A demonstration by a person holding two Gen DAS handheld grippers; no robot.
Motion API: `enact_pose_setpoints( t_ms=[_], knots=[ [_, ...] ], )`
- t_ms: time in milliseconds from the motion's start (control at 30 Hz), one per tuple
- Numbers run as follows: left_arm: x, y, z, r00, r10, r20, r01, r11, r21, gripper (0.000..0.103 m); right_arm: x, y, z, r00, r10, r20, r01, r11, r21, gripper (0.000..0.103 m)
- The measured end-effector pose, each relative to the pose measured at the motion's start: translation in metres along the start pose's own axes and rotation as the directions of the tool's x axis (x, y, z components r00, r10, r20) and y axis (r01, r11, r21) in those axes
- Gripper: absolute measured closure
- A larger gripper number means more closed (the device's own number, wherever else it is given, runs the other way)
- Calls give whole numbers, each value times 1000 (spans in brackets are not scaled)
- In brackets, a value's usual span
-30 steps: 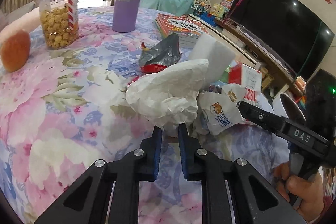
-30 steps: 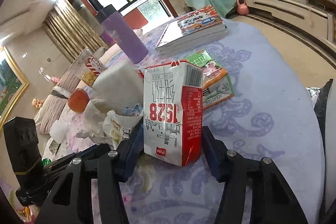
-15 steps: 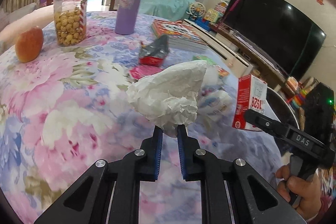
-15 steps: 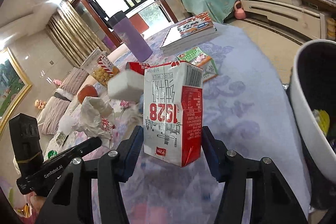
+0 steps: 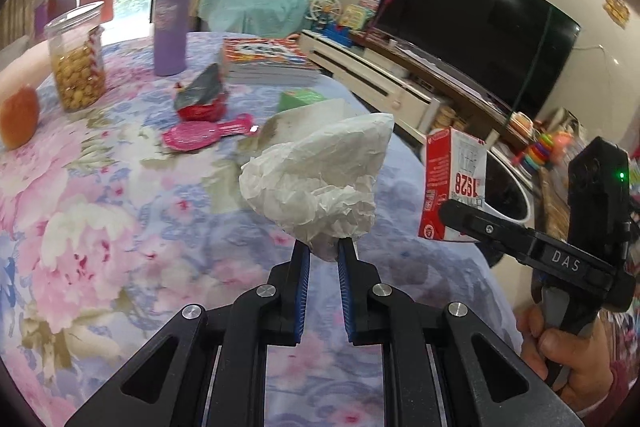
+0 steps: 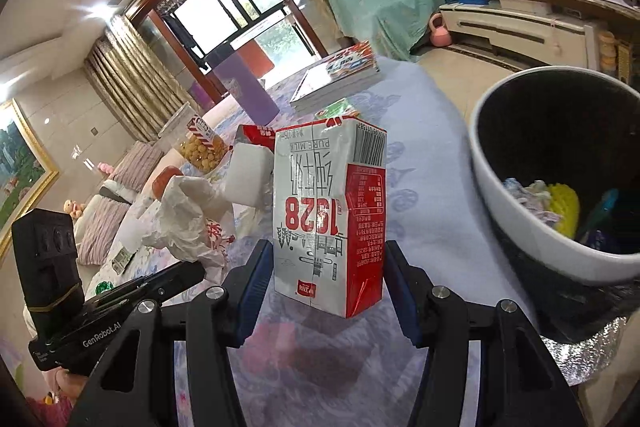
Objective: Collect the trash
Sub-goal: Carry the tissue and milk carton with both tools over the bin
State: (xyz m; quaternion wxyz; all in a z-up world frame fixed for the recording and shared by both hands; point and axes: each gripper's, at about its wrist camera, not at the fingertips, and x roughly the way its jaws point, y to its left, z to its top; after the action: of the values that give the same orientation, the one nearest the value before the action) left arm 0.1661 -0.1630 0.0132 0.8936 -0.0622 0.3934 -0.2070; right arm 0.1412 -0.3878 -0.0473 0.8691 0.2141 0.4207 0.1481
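Note:
My left gripper (image 5: 322, 253) is shut on a crumpled white paper wrapper (image 5: 320, 179) and holds it above the flowered tablecloth (image 5: 100, 207). The wrapper also shows in the right wrist view (image 6: 192, 223). My right gripper (image 6: 326, 267) is shut on a red and white milk carton (image 6: 330, 215), held upside down above the table edge. The carton also shows in the left wrist view (image 5: 454, 183). A white trash bin with a black inside (image 6: 500, 211) stands right of the carton, with scraps in it.
On the table lie a red and silver snack wrapper (image 5: 202, 99), a pink wrapper (image 5: 200, 135), a white foam block (image 6: 248, 175), a green packet (image 5: 302, 97), books (image 5: 264, 61), a purple bottle (image 5: 170, 23), a jar of snacks (image 5: 76, 63) and an apple (image 5: 18, 117).
Both grippers have lifted their loads and moved right, toward the table edge. The trash bin has come closer and larger in the right wrist view.

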Motion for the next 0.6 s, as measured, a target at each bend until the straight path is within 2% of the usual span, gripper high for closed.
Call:
enact_pose_setpoints(
  t_ms=[600],
  knots=[
    [27,-61,1,995,-77,-62,83,990,110,90,-45,-37,-8,996,-58,68,53,996,67,46]
  ],
)
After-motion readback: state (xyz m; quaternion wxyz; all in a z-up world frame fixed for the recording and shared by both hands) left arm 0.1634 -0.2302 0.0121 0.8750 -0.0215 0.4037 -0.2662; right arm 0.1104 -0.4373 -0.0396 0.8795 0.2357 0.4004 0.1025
